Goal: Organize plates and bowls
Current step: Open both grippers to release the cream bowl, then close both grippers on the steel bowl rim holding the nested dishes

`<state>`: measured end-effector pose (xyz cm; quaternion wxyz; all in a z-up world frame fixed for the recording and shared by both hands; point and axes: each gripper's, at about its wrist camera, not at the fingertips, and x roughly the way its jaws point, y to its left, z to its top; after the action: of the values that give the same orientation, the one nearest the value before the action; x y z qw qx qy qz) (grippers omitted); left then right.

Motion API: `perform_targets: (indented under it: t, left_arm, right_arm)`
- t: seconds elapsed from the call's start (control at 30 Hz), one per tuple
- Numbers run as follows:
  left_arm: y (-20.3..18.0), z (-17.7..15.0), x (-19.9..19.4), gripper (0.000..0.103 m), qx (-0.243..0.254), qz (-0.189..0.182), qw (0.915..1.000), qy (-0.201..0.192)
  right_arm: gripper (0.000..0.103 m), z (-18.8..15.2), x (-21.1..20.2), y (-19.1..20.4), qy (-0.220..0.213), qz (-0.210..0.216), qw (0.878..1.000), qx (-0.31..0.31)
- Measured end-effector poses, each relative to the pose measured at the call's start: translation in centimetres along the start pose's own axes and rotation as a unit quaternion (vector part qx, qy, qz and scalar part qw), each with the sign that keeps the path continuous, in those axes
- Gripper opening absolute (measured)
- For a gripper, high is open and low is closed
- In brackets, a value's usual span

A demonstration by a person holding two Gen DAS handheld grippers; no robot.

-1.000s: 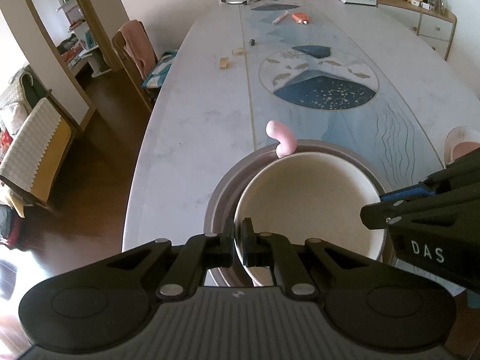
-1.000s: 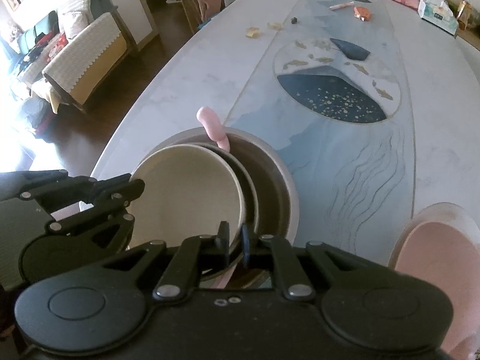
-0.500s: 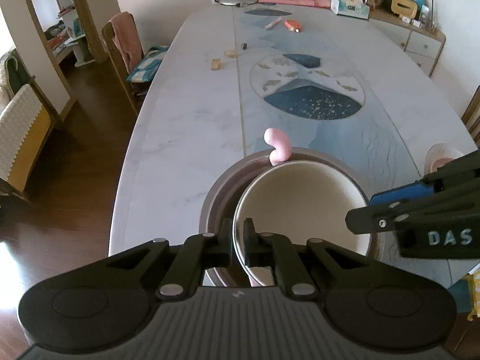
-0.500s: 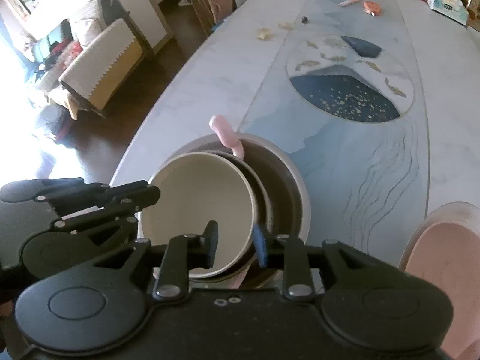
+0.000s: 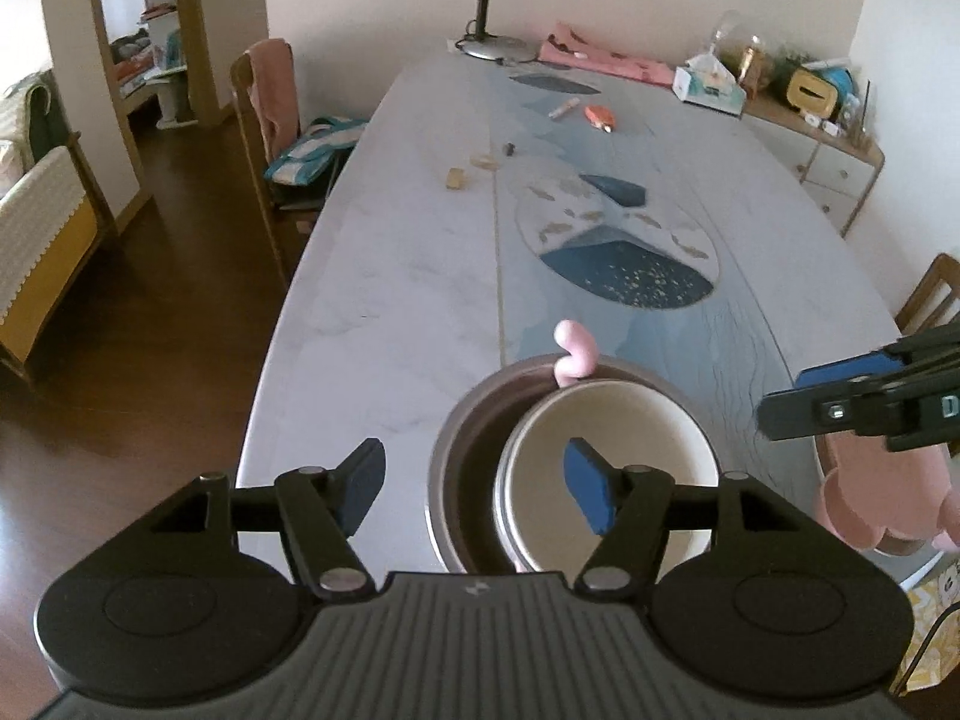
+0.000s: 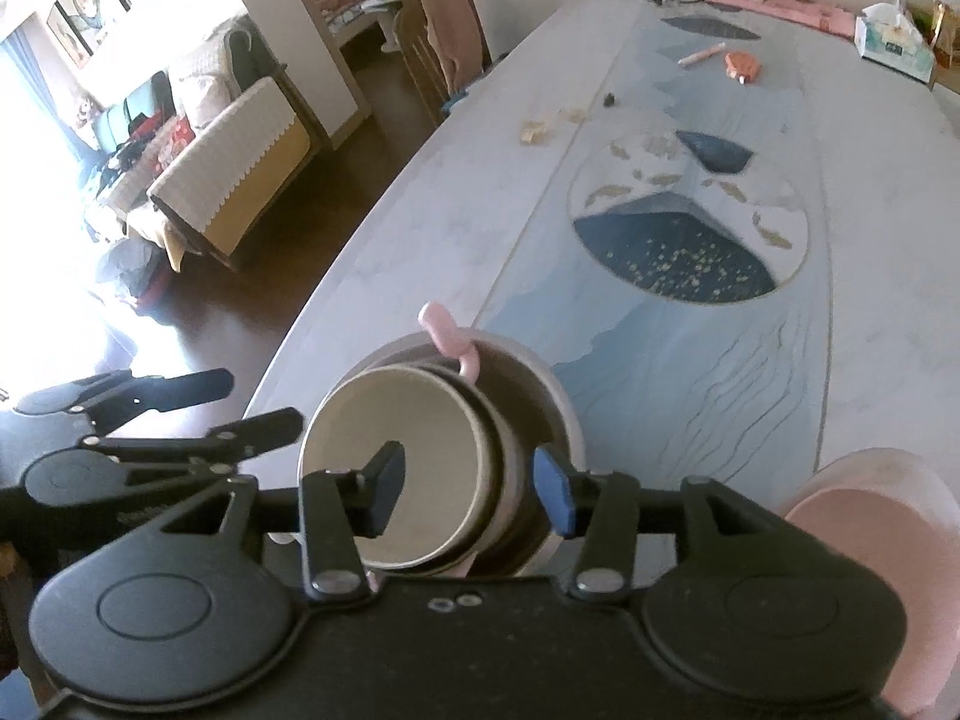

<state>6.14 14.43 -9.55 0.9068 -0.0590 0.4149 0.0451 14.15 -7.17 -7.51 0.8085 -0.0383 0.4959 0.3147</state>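
A: Hidden bits? Near edge of round cream bowl (image 5: pixel 606 456) cut off behind left gripper (image 5: pixel 474 480) body; same from right wrist (image 6: pixel 390 468). Pink curled handle (image 5: pixel 573 354) poking up at far rim, rest buried under the stack, unclear what it belongs to.

B: Location? Nested inside large grey-brown bowl (image 5: pixel 462 450), off-centre toward its right side, at near end of long oval marble table (image 5: pixel 408 276).

A: Grippers? Left spread wide, blue pads (image 5: pixel 591 492) clear of both bowls. Right gripper (image 6: pixel 468 480) also spread, gripping nothing; seen edge-on at the right of left view (image 5: pixel 852 408).

B: Surroundings? Pink plate (image 6: pixel 864 516) just right of stack, partly cut by frame. Far end: grey desk lamp (image 5: pixel 510 0), tissue box (image 5: pixel 708 90), small orange item (image 5: pixel 600 116), blurry scraps. Wooden chair with pink cloth (image 5: pixel 267 96) at left.
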Motion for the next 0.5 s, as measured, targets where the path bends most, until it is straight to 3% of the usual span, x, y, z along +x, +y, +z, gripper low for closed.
perform_targets:
  t: [0.13, 0.27, 0.5]
  left_arm:
    - [1.0, 0.0, 0.0, 0.070, -0.006, 0.009, 0.9999, 0.001]
    - [2.4, -0.2, 0.4, 0.073, -0.023, 0.014, 0.9996, 0.004]
    - [3.9, -1.3, 2.1, 0.074, -0.031, -0.006, 0.9993, 0.021]
  right_arm:
    - [0.071, 0.0, -0.7, -0.9, -0.016, 0.003, 1.000, -0.002]
    - [0.082, -0.1, -0.7, -1.9, -0.023, 0.002, 1.000, 0.005]
    - [0.088, -1.0, 0.9, -4.1, -0.017, 0.001, 1.000, 0.008]
